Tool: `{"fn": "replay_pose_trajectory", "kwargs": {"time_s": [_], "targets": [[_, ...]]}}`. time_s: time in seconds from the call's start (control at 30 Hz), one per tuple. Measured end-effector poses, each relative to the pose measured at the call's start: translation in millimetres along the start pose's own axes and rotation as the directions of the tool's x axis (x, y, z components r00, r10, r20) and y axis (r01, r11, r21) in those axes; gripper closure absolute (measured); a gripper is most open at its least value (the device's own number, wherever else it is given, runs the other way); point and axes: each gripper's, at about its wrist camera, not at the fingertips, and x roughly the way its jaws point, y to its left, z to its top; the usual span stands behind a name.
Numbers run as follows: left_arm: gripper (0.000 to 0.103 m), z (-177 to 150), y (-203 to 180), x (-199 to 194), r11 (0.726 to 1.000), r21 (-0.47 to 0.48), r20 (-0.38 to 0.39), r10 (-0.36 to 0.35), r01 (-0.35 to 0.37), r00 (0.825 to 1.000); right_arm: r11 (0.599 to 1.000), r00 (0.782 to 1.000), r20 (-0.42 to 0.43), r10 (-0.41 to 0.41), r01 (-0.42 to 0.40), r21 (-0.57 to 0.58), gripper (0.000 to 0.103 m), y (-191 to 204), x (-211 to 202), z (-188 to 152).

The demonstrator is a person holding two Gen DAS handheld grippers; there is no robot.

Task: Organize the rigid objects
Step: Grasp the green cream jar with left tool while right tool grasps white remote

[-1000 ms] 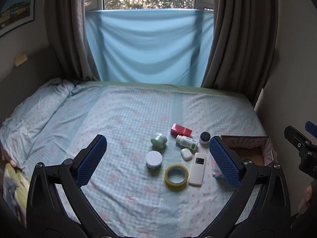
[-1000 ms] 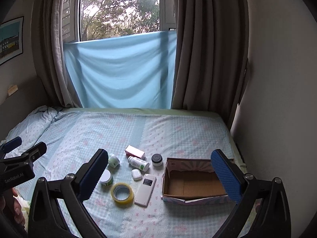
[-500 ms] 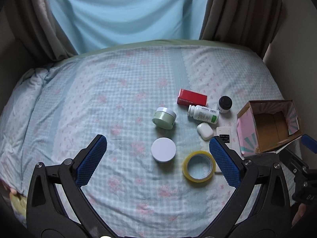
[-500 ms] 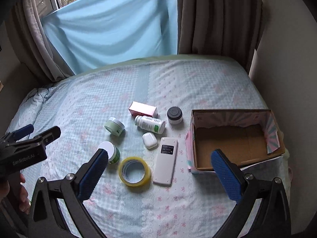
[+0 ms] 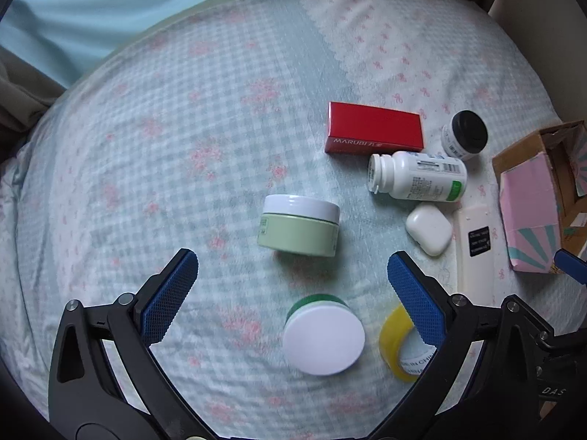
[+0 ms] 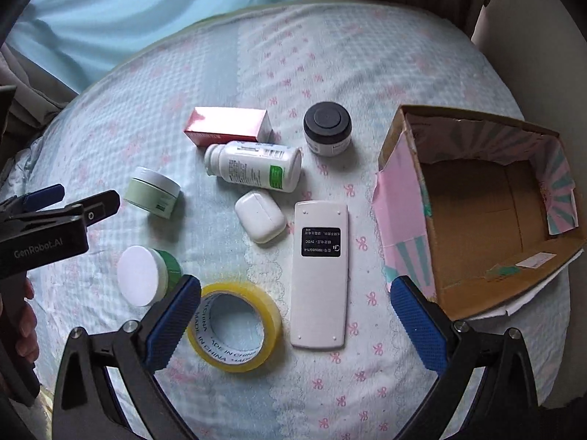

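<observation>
Several items lie on the bed: a pale green jar, a white-lidded green jar, a red box, a white pill bottle on its side, a black-lidded jar, a white earbud case, a white remote and a yellow tape roll. An open cardboard box stands to the right. My left gripper is open above the two jars. My right gripper is open over the remote and tape.
The bed sheet is light blue checked with pink flowers. A light blue cloth and curtains hang behind the bed. The left gripper's body shows at the right wrist view's left edge. A wall borders the bed on the right.
Both grippers have tilted down and moved closer to the bed, so the objects look larger. Both stay open and nothing on the bed has moved.
</observation>
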Motion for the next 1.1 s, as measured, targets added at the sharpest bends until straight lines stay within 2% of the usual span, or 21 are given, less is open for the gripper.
{"fn": "replay_pose_trajectory", "kwargs": {"time_s": [0.1, 0.2, 0.33, 0.5, 0.6, 0.67, 0.73, 0.8, 0.87, 0.93, 1.1], "targets": [[0.000, 13.3, -3.3, 34.9, 1.000, 0.025, -0.048, 0.000, 0.001, 0.999, 0.999, 0.994, -0.097, -0.039, 0.041, 0.015, 0.000, -1.3, 39.1, 9.8], [0.001, 21.7, -4.9, 62.9, 0.999, 0.042, -0.095, -0.001, 0.005, 0.995, 0.998, 0.982, -0.184, -0.047, 0.055, 0.040, 0.010, -6.0, 72.8, 12.9], [0.003, 26.1, -7.0, 87.2, 0.999, 0.046, -0.142, -0.013, 0.019, 0.990, 0.996, 0.966, -0.251, -0.067, 0.081, 0.047, 0.016, -11.2, 99.5, 11.6], [0.007, 24.4, -8.0, 111.0, 0.999, 0.040, -0.201, -0.013, 0.021, 0.980, 0.995, 0.954, -0.289, -0.084, 0.095, 0.026, 0.021, -12.5, 119.0, 6.3], [0.018, 21.8, -9.5, 122.0, 0.999, 0.037, -0.235, -0.017, 0.026, 0.972, 0.995, 0.946, -0.316, -0.078, 0.094, 0.037, 0.028, -17.7, 129.6, 2.5], [0.022, 21.0, -10.8, 127.4, 0.999, 0.037, -0.248, -0.022, 0.032, 0.969, 0.995, 0.943, -0.326, -0.065, 0.085, 0.049, 0.029, -20.6, 135.1, 0.5], [0.032, 20.1, -13.1, 132.5, 0.998, 0.038, -0.253, -0.037, 0.048, 0.967, 0.995, 0.939, -0.336, -0.073, 0.089, 0.034, 0.029, -20.1, 142.0, -1.4], [0.034, 21.6, -16.2, 135.8, 0.998, 0.045, -0.255, -0.036, 0.049, 0.966, 0.996, 0.937, -0.342, -0.076, 0.090, 0.024, 0.029, -21.4, 149.0, 0.2], [0.034, 25.3, -18.7, 141.3, 0.998, 0.052, -0.263, -0.033, 0.048, 0.964, 0.996, 0.936, -0.343, -0.076, 0.089, 0.023, 0.036, -17.7, 146.4, 4.6], [0.034, 26.4, -20.3, 142.2, 0.997, 0.052, -0.265, -0.039, 0.055, 0.964, 0.996, 0.938, -0.339, -0.069, 0.083, 0.027, 0.049, -17.1, 144.1, 7.8], [0.035, 34.7, -11.7, 136.1, 0.997, 0.065, -0.259, -0.034, 0.053, 0.965, 0.997, 0.938, -0.342, -0.061, 0.076, 0.030, 0.050, -12.6, 145.2, 8.6]]}}
